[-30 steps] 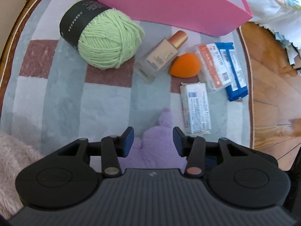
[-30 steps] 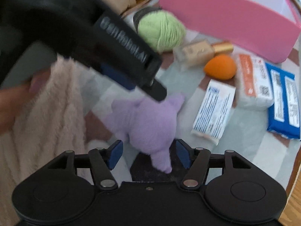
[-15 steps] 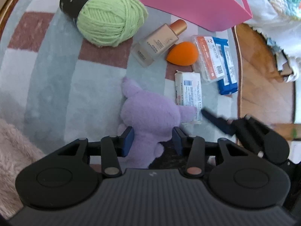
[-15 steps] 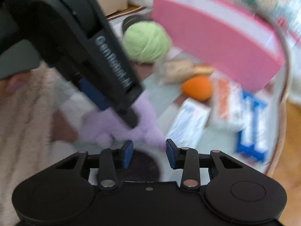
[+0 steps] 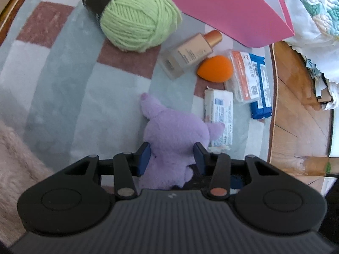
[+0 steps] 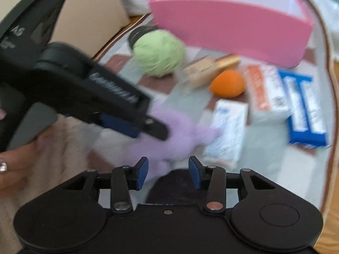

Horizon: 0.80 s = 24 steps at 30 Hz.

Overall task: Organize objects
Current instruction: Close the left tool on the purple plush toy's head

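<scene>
A purple plush toy (image 5: 175, 133) sits between the blue pads of my left gripper (image 5: 172, 156), which is shut on its body. In the right wrist view the same plush (image 6: 178, 139) lies just ahead of my right gripper (image 6: 168, 172), which is open and holds nothing. The left gripper body (image 6: 84, 93) crosses that view from the left. A pink box (image 5: 222, 6) stands at the far side, open at the top (image 6: 233, 21).
On the striped rug (image 5: 63, 89) lie a green yarn ball (image 5: 137, 19), a foundation bottle (image 5: 190, 55), an orange sponge (image 5: 215, 68), a white packet (image 5: 219, 116), and orange and blue packs (image 5: 252, 80). Wood floor (image 5: 296, 114) lies right; a fluffy blanket (image 5: 14, 154) left.
My left gripper has come down around the purple plush and grips it. My right gripper has pulled back from the plush and its jaws have widened.
</scene>
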Each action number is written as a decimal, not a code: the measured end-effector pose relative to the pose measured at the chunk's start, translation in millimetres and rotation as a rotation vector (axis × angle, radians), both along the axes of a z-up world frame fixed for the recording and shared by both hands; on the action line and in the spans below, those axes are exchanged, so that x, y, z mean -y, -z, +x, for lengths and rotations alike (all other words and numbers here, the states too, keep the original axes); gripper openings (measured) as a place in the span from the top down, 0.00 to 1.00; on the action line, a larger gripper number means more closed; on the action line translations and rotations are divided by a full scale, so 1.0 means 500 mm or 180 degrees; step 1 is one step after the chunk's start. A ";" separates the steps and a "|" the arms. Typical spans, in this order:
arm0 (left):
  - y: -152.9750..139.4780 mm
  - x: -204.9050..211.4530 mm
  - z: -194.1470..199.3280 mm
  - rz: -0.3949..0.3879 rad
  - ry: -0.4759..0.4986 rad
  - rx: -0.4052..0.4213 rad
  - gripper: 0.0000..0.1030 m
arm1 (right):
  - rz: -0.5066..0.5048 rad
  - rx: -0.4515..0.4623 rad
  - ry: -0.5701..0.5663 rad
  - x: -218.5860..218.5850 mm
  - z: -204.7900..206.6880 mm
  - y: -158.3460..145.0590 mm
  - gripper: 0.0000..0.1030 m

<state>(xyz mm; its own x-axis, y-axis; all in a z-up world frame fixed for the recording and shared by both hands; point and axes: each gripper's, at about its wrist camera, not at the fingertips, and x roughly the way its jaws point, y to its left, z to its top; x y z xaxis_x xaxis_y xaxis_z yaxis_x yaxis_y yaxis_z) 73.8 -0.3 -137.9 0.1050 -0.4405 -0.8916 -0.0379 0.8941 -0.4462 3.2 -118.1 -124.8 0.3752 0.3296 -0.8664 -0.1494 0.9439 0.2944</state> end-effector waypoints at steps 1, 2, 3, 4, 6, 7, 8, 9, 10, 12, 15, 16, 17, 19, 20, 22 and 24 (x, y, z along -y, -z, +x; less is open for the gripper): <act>0.000 0.002 -0.004 -0.0024 0.0003 0.0006 0.62 | 0.0029 -0.0032 -0.0035 -0.006 0.000 0.006 0.51; 0.001 0.002 -0.007 -0.0092 0.0005 -0.0016 0.66 | 0.0037 -0.0060 -0.0056 -0.010 0.003 0.012 0.50; 0.004 0.001 -0.008 -0.0196 0.0000 -0.0065 0.72 | 0.0028 -0.0088 -0.0063 -0.016 0.007 0.019 0.48; 0.008 -0.001 -0.009 -0.0315 -0.0020 -0.0146 0.72 | 0.0003 -0.0109 -0.0055 -0.020 0.009 0.024 0.46; 0.012 -0.005 -0.012 -0.0335 -0.0082 -0.0165 0.73 | -0.0051 -0.0132 -0.0050 -0.029 0.013 0.036 0.43; 0.012 -0.005 -0.013 -0.0312 -0.0104 -0.0155 0.73 | -0.0067 -0.0132 -0.0052 -0.034 0.014 0.041 0.42; 0.013 -0.007 -0.013 -0.0311 -0.0134 -0.0155 0.73 | -0.0085 -0.0100 -0.0048 -0.039 0.013 0.044 0.41; 0.014 -0.010 -0.012 -0.0326 -0.0164 -0.0169 0.73 | -0.0119 -0.0052 -0.0047 -0.045 0.010 0.044 0.41; 0.015 -0.012 -0.012 -0.0340 -0.0186 -0.0184 0.73 | -0.0167 -0.0016 -0.0056 -0.052 0.008 0.044 0.41; 0.015 -0.015 -0.011 -0.0332 -0.0178 -0.0175 0.72 | -0.0265 0.0050 -0.0087 -0.066 0.002 0.044 0.42; 0.014 -0.011 -0.017 -0.0269 -0.0137 -0.0116 0.70 | -0.0341 0.0117 -0.0096 -0.082 -0.007 0.042 0.44; 0.011 -0.007 -0.020 -0.0230 -0.0103 -0.0075 0.70 | -0.0352 0.0132 -0.0094 -0.087 -0.010 0.040 0.46; 0.009 -0.001 -0.023 -0.0192 -0.0062 -0.0038 0.69 | -0.0372 0.0148 -0.0089 -0.092 -0.012 0.039 0.46; 0.003 0.015 -0.029 -0.0093 0.0065 0.0056 0.65 | -0.0416 0.0180 -0.0091 -0.100 -0.016 0.037 0.47; 0.001 0.022 -0.031 -0.0052 0.0115 0.0095 0.60 | -0.0422 0.0186 -0.0091 -0.103 -0.017 0.037 0.48; -0.003 0.036 -0.038 0.0056 0.0217 0.0192 0.60 | -0.0386 0.0168 -0.0069 -0.105 -0.016 0.040 0.48; -0.005 0.046 -0.042 0.0137 0.0289 0.0273 0.58 | -0.0282 0.0136 -0.0007 -0.102 -0.013 0.044 0.48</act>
